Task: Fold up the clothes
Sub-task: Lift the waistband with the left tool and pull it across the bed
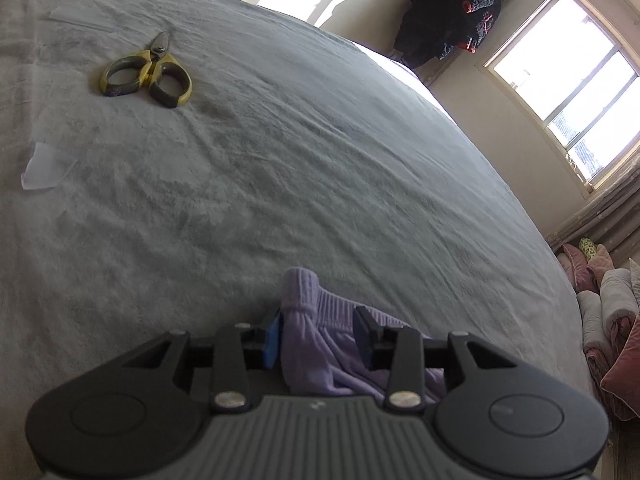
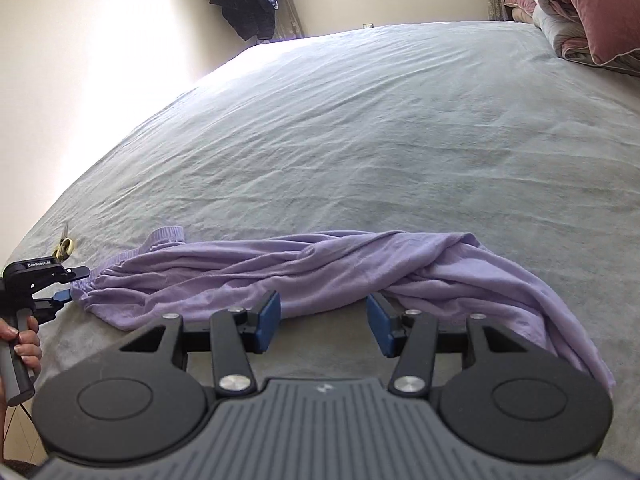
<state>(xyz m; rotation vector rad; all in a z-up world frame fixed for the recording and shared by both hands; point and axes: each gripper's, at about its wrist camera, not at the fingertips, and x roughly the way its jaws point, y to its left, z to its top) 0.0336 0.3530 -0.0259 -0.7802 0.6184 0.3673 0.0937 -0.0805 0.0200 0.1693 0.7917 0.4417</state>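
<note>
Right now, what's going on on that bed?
A person is folding a lilac garment that lies bunched in a long strip on the grey bedsheet. The left claw sits open at its waistband end, cloth between the pads. The right claw hovers open at the garment's near edge, gripping nothing. Yellow scissors lie further off.

You can read one mark only: "GenRobot.AI", white letters on the black left gripper [image 2: 66, 284] at your nine o'clock.

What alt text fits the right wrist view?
A crumpled lilac garment lies stretched across a grey bedsheet, just beyond the open, empty right tongs. At the left edge, the left tongs meet its waistband end.
</note>
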